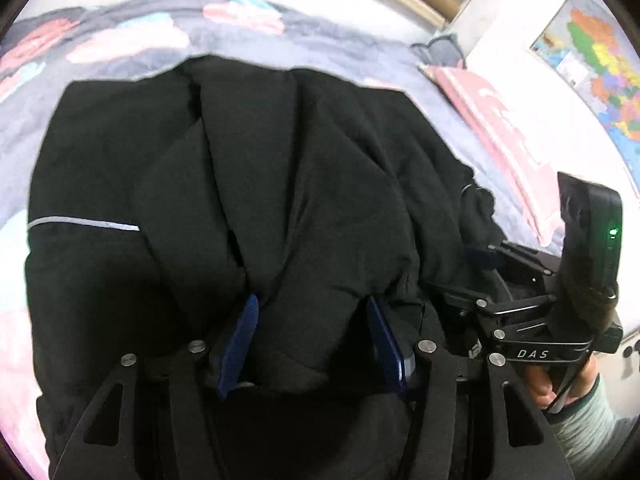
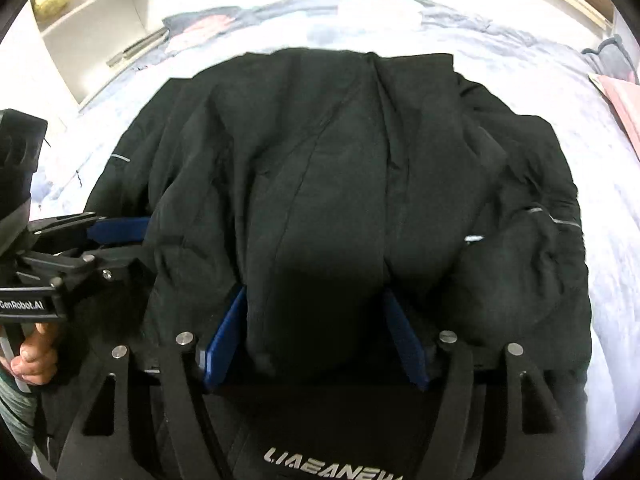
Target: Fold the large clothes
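Observation:
A large black jacket [image 1: 248,168] lies spread on the bed with its sides folded in over the middle. A thin reflective stripe [image 1: 84,223] crosses one sleeve. My left gripper [image 1: 312,336] is shut on a thick gathered fold at the jacket's near edge, and creases run out from both blue pads [image 1: 238,344]. My right gripper [image 2: 316,340] straddles another bulging fold of the jacket [image 2: 332,184]. Its blue pads [image 2: 222,340] stand wide and the cloth lies slack between them. Each gripper shows at the side of the other's view: the right gripper [image 1: 486,258], the left gripper [image 2: 120,230].
The bed has a pale grey quilt [image 1: 352,52] with pink and blue patches. A pink pillow [image 1: 492,120] lies at the right by a wall with a coloured map [image 1: 596,72]. A white shelf unit [image 2: 96,32] stands at the far left. A hand [image 2: 34,356] holds the left gripper's handle.

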`<act>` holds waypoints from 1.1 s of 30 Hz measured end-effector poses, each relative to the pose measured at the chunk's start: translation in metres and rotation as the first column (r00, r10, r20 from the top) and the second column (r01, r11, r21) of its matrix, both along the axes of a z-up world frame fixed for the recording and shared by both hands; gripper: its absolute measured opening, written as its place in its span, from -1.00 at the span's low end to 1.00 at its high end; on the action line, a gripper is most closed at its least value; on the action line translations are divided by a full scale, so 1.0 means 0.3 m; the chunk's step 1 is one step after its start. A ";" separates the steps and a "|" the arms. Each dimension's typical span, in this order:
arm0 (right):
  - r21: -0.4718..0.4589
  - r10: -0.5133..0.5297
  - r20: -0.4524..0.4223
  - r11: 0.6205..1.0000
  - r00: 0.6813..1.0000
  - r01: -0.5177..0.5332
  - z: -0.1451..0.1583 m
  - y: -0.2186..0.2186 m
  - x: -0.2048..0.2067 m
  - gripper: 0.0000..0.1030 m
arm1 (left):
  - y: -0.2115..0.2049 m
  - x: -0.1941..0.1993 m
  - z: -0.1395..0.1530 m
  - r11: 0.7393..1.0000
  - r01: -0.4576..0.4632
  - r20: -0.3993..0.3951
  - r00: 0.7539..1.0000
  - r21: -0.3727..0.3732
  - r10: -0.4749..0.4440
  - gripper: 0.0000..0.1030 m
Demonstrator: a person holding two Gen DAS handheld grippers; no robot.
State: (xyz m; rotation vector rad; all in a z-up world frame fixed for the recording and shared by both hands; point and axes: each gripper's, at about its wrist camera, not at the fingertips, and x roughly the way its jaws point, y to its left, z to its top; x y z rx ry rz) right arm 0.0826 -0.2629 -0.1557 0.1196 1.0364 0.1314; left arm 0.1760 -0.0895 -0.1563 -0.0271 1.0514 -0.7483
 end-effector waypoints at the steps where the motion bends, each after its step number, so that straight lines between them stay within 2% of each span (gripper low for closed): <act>1: 0.006 -0.002 0.007 1.000 1.000 0.002 0.016 -0.005 -0.024 0.38 | 0.017 -0.017 0.015 1.000 -0.001 0.016 1.000 -0.001 0.001 0.13; 3: 0.009 -0.012 0.025 1.000 1.000 0.012 0.051 -0.017 -0.070 0.38 | 0.069 -0.053 0.053 1.000 0.000 0.055 0.998 0.004 0.000 0.13; 7: -0.052 -0.044 0.107 0.997 0.993 0.050 0.170 -0.013 -0.213 0.38 | 0.128 -0.175 0.179 0.999 -0.024 0.181 0.983 0.037 0.017 0.13; 10: -0.025 -0.078 0.158 0.996 0.984 0.083 0.300 -0.054 -0.322 0.38 | 0.211 -0.293 0.274 0.995 -0.069 0.255 0.966 0.070 0.049 0.13; 13: -0.020 -0.111 0.216 0.993 0.970 0.118 0.424 -0.089 -0.457 0.39 | 0.264 -0.378 0.339 0.981 -0.129 0.332 0.940 0.143 0.075 0.13; 16: -0.040 -0.153 0.268 0.985 0.951 0.169 0.527 -0.115 -0.588 0.39 | 0.320 -0.443 0.387 0.973 -0.185 0.334 0.933 0.138 0.130 0.13; 20: -0.046 -0.203 0.307 0.973 0.930 0.227 0.603 -0.187 -0.796 0.44 | 0.456 -0.571 0.445 0.975 -0.220 0.308 0.931 0.042 0.197 0.13; 22: -0.049 -0.226 0.293 0.967 0.929 0.251 0.596 -0.234 -0.869 0.50 | 0.494 -0.622 0.443 0.971 -0.235 0.319 0.924 0.035 0.212 0.13; 25: -0.013 -0.242 0.236 0.968 0.941 0.252 0.521 -0.293 -0.938 0.50 | 0.567 -0.683 0.405 0.962 -0.273 0.297 0.920 0.018 0.256 0.13; 28: -0.013 -0.272 0.157 0.961 0.949 0.278 0.391 -0.319 -0.946 0.50 | 0.659 -0.694 0.317 0.948 -0.320 0.228 0.922 -0.003 0.312 0.13; 33: -0.064 -0.329 0.070 0.941 0.942 0.333 0.200 -0.344 -0.957 0.49 | 0.771 -0.683 0.096 0.923 -0.385 0.086 0.920 0.012 0.382 0.13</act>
